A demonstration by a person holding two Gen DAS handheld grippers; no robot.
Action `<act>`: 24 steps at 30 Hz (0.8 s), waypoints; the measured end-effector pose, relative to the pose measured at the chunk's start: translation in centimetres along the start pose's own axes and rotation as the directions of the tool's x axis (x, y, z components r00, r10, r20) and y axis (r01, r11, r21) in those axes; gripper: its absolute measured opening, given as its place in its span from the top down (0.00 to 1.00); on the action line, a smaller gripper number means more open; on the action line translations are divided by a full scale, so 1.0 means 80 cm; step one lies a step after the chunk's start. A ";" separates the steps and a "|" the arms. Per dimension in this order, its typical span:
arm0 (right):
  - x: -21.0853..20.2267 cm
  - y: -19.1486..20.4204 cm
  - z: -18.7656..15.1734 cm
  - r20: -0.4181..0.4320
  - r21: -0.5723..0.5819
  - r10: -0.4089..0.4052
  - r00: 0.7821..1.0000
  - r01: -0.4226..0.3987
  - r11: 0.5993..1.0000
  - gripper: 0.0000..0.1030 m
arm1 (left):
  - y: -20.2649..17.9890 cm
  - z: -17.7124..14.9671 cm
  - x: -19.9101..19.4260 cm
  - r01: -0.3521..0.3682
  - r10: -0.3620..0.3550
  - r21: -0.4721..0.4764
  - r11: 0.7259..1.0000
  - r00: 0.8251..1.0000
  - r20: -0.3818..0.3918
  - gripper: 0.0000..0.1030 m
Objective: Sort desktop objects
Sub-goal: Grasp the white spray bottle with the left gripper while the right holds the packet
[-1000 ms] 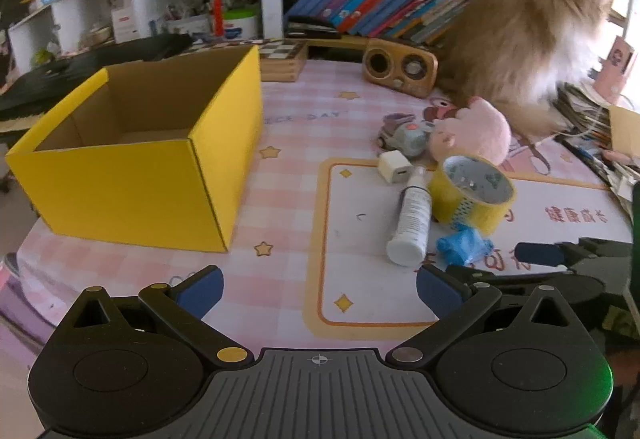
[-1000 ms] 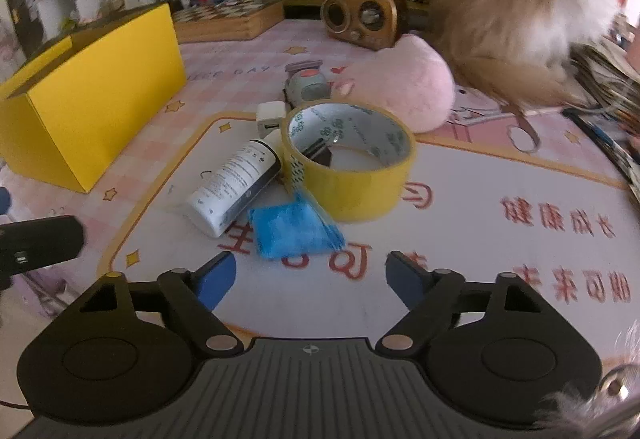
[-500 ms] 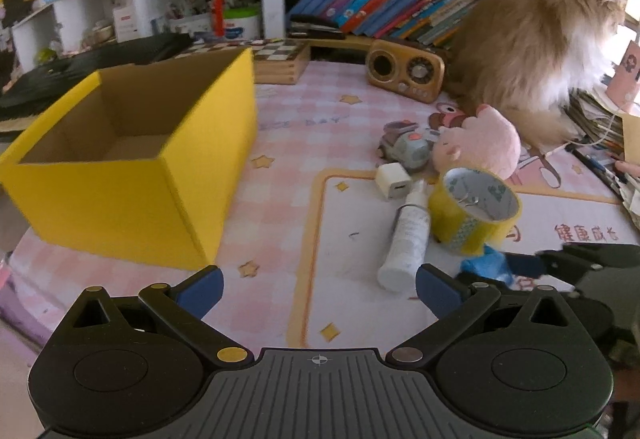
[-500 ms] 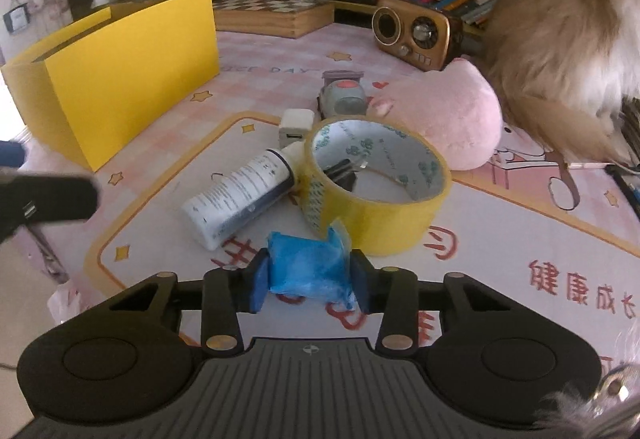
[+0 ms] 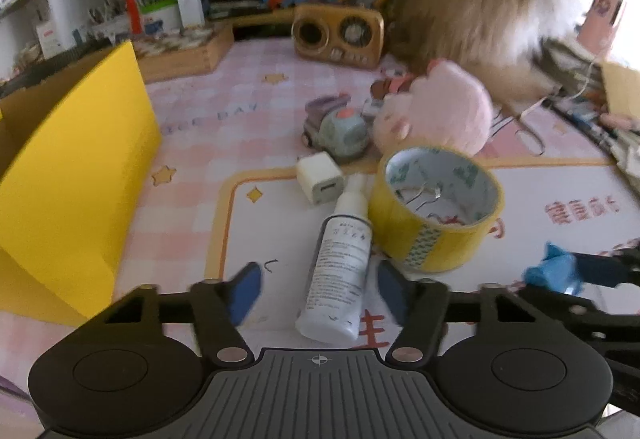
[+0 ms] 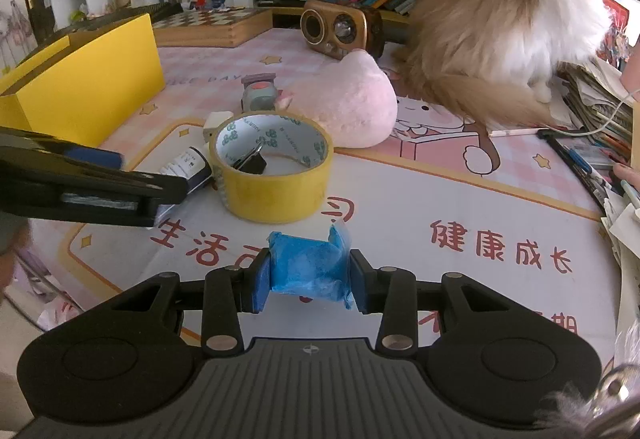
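Gripping a crumpled blue packet [image 6: 310, 269] between both blue pads, the right gripper [image 6: 308, 279] holds it lifted off the printed desk mat [image 6: 440, 199], just in front of the yellow tape roll [image 6: 274, 169]. The left gripper [image 5: 318, 289] reaches in low from the left, its fingers set wide on either side of the white tube [image 5: 340, 263], which lies flat on the mat touching the tape roll; no pad touches it, though blur softens their edges. A white charger cube [image 5: 320, 179] sits at the tube's cap end, with a grey toy car [image 5: 338, 129] and a pink plush [image 5: 436, 109] behind it. The yellow box [image 5: 72, 179] stands open well to the left, near the table edge. A fluffy cat [image 6: 500, 11] sits at the back right beside a wooden radio [image 6: 334, 27]. Compared with half a second earlier, the left gripper has moved forward and right so the tube now lies between its fingers, and the right gripper has raised the packet clear of the mat.
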State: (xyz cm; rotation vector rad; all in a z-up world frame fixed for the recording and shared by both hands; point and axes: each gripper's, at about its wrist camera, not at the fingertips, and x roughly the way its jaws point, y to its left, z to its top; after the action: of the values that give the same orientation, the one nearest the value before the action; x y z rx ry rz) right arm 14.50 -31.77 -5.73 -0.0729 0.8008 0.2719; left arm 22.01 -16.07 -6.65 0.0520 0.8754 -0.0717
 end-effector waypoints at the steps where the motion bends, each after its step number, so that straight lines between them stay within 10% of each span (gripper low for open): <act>1: 0.000 0.000 0.001 0.000 0.001 0.003 1.000 -0.003 1.000 0.64 | 0.000 0.002 0.004 0.011 -0.011 -0.004 1.000 1.000 -0.006 0.50; 24: -0.004 0.011 0.016 0.018 0.034 0.062 0.998 -0.062 0.997 0.64 | 0.017 0.008 -0.048 0.063 -0.059 -0.045 0.997 0.994 0.094 0.70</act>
State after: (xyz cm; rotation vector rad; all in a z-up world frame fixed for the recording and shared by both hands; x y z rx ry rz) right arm 14.91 -30.82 -4.58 -0.0137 0.7915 0.3170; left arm 20.21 -14.61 -3.28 -0.0229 0.7859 -0.1091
